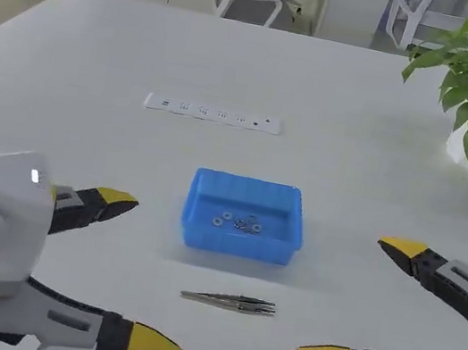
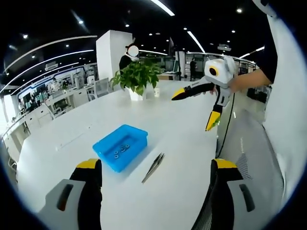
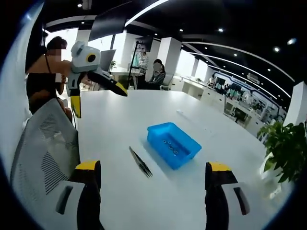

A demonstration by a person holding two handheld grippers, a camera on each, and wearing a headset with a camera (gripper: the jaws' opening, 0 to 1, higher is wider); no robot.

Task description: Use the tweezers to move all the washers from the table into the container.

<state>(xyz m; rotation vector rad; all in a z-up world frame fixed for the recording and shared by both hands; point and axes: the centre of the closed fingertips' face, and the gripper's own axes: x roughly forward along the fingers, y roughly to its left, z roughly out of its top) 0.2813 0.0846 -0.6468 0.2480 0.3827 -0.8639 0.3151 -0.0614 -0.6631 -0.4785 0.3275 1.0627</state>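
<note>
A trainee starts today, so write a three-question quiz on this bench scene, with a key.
1. True or false: the washers lie inside the blue container.
2. The tweezers are: A) clamped in a gripper; B) lying on the table, on the person's side of the container; C) inside the container.
3. Fill in: the left gripper and the right gripper both stand ___, holding nothing.
Key: 1 true; 2 B; 3 open.

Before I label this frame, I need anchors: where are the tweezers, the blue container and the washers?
tweezers point(image 1: 228, 301): head view, middle of the shaft.
blue container point(image 1: 238, 243): head view, front wall.
washers point(image 1: 249, 225): head view, within the cluster on the container floor.
</note>
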